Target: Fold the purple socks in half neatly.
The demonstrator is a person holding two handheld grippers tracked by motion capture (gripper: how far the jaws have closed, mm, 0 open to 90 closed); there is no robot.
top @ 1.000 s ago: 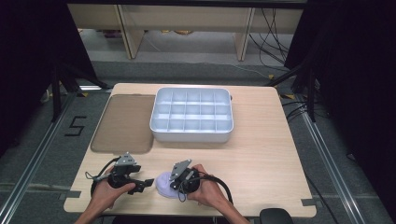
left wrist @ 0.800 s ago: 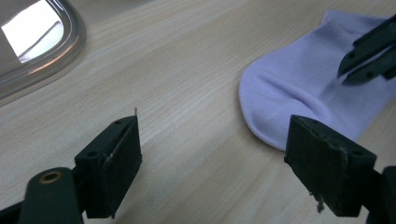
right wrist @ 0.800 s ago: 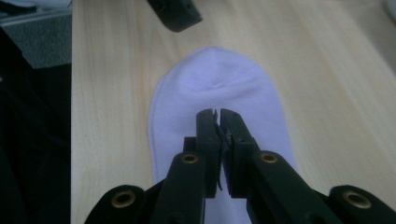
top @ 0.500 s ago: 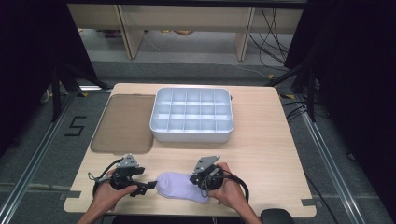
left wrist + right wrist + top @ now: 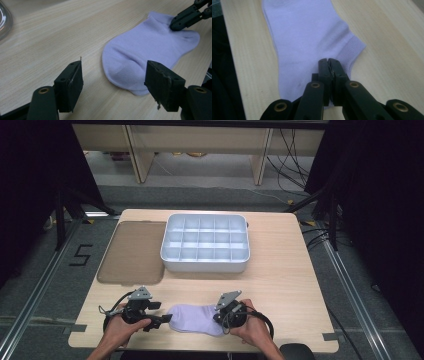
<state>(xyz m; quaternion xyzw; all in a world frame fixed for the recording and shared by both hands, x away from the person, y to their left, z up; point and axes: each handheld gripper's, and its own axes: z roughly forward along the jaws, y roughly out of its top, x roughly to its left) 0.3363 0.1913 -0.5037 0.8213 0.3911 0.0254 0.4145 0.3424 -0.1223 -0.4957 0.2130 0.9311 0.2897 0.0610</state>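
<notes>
sock (image 5: 312,37) | cuff edge hidden under right tool (image 5: 329,65) | pinched

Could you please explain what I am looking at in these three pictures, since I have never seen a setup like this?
A person sits at a wooden table and holds a hand-operated two-jaw gripper in each hand; there is no robot arm. The high view looks down from above the person's side. The other two come from cameras riding on the grippers, looking along their black jaws.

On the table lie a pale purple sock, a white tray with many compartments and a flat brownish lid beside the tray.

The right gripper is shut on the sock near its ribbed cuff end. The left gripper is open, its jaws apart on either side of the sock's toe end, which lies flat on the table.
</notes>
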